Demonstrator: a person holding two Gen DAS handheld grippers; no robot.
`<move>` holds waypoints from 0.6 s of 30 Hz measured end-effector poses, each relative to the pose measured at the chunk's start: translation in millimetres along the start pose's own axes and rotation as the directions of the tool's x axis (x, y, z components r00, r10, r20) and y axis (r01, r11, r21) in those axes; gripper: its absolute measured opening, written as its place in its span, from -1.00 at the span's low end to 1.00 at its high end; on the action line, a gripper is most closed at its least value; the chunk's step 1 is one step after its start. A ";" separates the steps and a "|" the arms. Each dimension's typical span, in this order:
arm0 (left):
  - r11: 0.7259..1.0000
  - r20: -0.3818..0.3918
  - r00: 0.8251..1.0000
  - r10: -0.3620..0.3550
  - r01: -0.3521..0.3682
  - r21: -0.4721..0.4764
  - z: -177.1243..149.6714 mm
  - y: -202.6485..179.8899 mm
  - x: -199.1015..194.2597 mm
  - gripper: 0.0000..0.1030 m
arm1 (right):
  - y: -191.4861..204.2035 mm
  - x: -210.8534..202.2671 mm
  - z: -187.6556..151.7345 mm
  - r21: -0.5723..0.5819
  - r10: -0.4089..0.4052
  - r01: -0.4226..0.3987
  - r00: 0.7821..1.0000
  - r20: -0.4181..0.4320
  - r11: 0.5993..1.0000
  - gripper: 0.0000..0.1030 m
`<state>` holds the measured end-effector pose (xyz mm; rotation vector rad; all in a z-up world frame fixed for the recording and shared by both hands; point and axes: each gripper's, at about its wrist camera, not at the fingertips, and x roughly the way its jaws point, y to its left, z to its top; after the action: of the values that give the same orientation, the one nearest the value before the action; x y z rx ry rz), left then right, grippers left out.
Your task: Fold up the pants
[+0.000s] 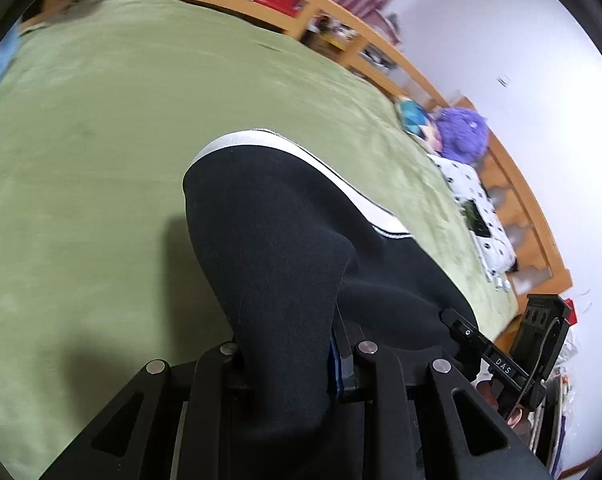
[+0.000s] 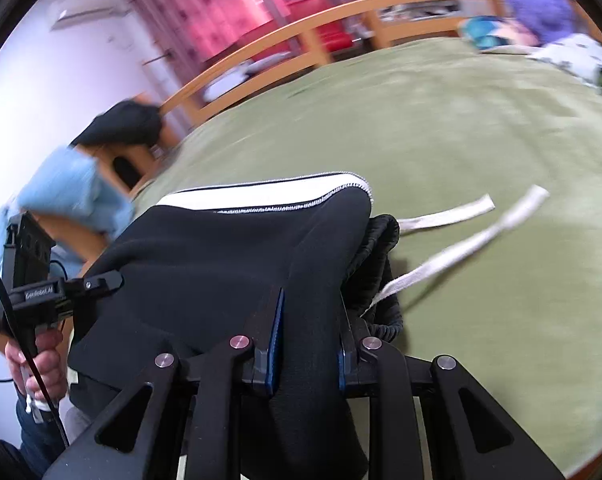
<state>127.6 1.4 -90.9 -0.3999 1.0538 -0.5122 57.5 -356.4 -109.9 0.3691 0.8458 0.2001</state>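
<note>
The left gripper (image 1: 289, 364) is pointing down over the green bed (image 1: 101, 160), its jaws pinching the black pants (image 1: 269, 240). The right gripper (image 2: 307, 354) is tilting likewise, jaws clamping the waistband end, drawstrings (image 2: 453, 244) trailing on the bed.

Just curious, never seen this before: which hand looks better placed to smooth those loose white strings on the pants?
Probably the right. Its claw grips the black pants at the gathered waistband, beside the white drawstrings trailing over the green blanket. The left claw grips the pants with no strings in view.
</note>
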 end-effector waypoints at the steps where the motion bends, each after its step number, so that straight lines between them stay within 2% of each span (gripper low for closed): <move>1: 1.000 -0.004 1.000 0.009 -0.009 -0.014 -3.2 16.2 -4.0 -0.55 | 10.2 6.3 -2.9 -0.018 0.000 -0.001 1.000 -0.012 1.000 -0.57; 3: 0.999 -0.056 0.998 0.027 -0.029 -0.025 -11.6 35.1 3.4 -0.43 | 28.2 20.0 -10.8 -0.078 -0.035 0.031 0.998 -0.051 0.996 -0.48; 5: 0.998 -0.114 0.992 0.053 -0.057 -0.031 -26.0 45.6 18.3 -0.28 | 33.0 26.9 -20.4 -0.133 -0.137 0.126 0.987 -0.080 0.983 -0.12; 7: 0.995 -0.118 0.989 0.093 -0.095 -0.007 -43.5 50.8 21.3 -0.06 | 27.4 22.9 -29.2 -0.171 -0.221 0.201 0.969 -0.106 0.965 -0.11; 8: 0.995 -0.093 0.990 0.103 -0.103 0.005 -52.5 51.1 15.1 -0.04 | 24.1 14.6 -31.9 -0.170 -0.241 0.220 0.965 -0.108 0.960 -0.11; 10: 0.989 -0.052 0.988 0.145 -0.143 0.030 -64.0 45.6 0.6 0.08 | 17.9 -7.9 -36.1 -0.154 -0.249 0.235 0.965 -0.080 0.960 -0.11; 13: 0.980 0.016 0.982 0.189 -0.190 0.067 -74.9 30.4 -21.1 0.10 | 27.7 -36.7 -36.3 -0.170 -0.257 0.254 0.966 0.005 0.952 -0.11; 15: 0.979 0.058 0.983 0.175 -0.180 0.099 -79.8 17.1 -29.6 0.13 | 38.1 -43.1 -39.9 -0.176 -0.215 0.220 0.976 0.045 0.960 -0.12; 18: 0.984 0.066 0.988 0.136 -0.143 0.110 -87.7 12.8 -30.2 0.13 | 54.7 -31.6 -49.4 -0.217 -0.119 0.128 0.991 0.056 0.968 -0.21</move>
<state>39.8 23.3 -115.1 -0.2361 0.9834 -0.4309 -2.0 -304.4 -96.3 0.1115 0.7925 0.1676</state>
